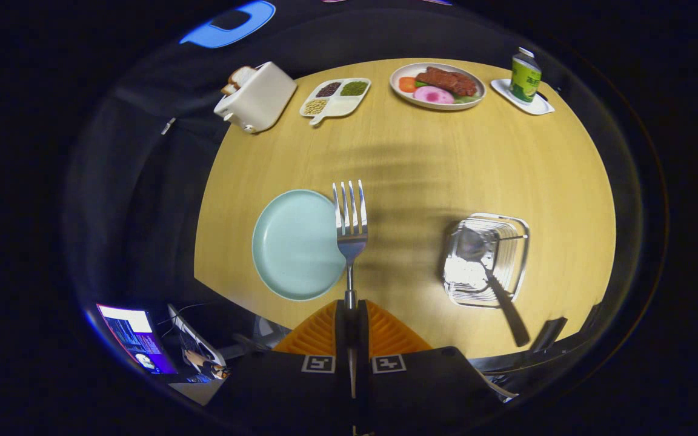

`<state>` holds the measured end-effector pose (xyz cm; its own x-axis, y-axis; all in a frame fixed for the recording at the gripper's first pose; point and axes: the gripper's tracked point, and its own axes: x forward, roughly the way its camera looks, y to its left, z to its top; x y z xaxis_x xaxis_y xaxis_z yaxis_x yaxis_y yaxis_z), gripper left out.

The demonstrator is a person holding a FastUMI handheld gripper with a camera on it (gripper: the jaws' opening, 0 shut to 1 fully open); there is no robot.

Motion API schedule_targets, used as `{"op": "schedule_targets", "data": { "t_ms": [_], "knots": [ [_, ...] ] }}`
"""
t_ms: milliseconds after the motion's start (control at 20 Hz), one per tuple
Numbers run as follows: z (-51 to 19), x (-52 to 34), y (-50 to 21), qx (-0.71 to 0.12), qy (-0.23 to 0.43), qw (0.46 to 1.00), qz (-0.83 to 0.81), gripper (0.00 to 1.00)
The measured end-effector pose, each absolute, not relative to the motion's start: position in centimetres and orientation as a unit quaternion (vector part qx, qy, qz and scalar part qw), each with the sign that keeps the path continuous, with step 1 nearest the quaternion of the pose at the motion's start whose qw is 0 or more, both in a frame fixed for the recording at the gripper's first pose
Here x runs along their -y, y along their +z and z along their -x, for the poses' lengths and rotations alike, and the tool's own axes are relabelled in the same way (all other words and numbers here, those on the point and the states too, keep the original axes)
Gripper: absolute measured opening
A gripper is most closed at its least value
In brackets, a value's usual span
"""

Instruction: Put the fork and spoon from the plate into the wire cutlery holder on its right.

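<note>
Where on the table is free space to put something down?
The middle is bare, between the plate and the holder, and up to the far dishes. The far edge is crowded: toaster, tray, food plate, can. The tongs grip the fork.

Fork (350,230) handle hidden between the closed fingers of the gripper (349,309); spoon (487,266) bowl blurred inside the wire cutlery holder (487,259), right of the gripper.

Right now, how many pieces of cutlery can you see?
2. The fork is clamped by its handle in the shut gripper, held above the table beside the plate. The spoon stands in the wire holder.
</note>
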<state>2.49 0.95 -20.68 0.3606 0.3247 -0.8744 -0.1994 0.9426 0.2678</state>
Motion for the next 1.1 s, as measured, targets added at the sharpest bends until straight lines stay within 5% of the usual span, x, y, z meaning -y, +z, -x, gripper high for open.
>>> {"op": "schedule_targets", "data": {
  "t_ms": [400, 1100],
  "knots": [
    [-1.4, 7.6, -20.6, -0.606, 0.122, 0.785, -0.045, 0.07],
    [-0.8, 9.0, -22.4, -0.745, 0.088, 0.658, -0.064, 0.07]
  ]
}}
